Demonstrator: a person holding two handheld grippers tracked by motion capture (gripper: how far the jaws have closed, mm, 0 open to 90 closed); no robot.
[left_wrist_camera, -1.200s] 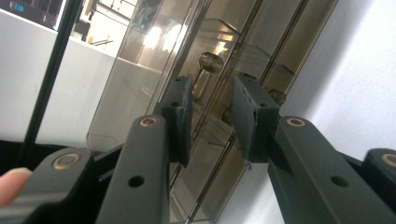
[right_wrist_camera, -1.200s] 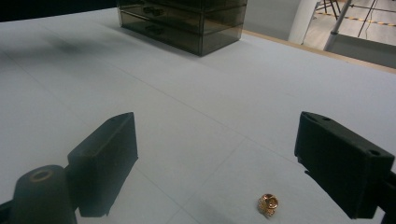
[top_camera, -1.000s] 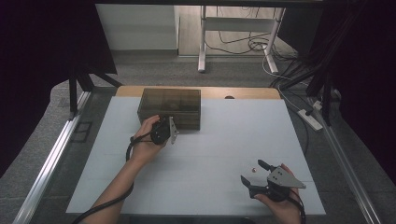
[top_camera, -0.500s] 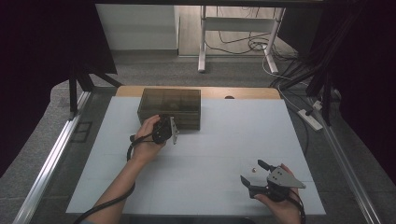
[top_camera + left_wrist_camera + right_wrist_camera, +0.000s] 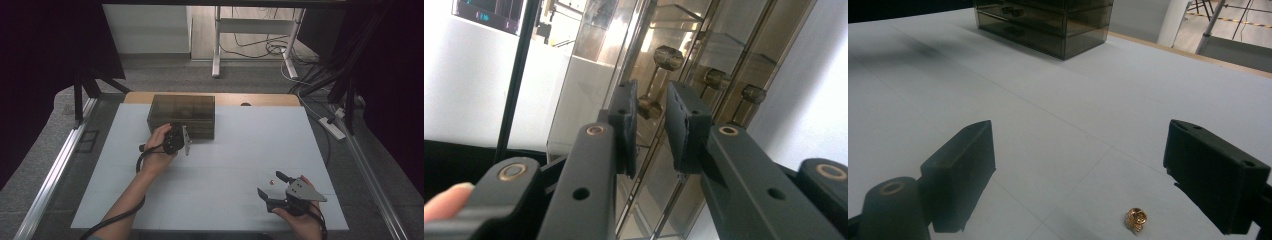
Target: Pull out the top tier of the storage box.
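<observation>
A smoky see-through drawer box [image 5: 182,107] stands at the back of the white table [image 5: 230,150]. My left gripper [image 5: 174,131] is up against its front. In the left gripper view its jaws [image 5: 651,125] flank a small round drawer knob [image 5: 649,107]. They have just been closing, and a thin gap still shows on the right side of the knob. My right gripper [image 5: 269,183] rests near the front right, open wide. A small gold ring [image 5: 270,182] lies on the table between its jaws; in the right gripper view the ring [image 5: 1135,220] sits nearer the right-hand jaw.
More knobs [image 5: 716,78] line the other drawer fronts. The box [image 5: 1048,25] appears far off in the right gripper view. A wooden strip [image 5: 260,99] edges the table's back. Metal rails run down both sides, with cables and a desk frame [image 5: 250,30] on the floor beyond.
</observation>
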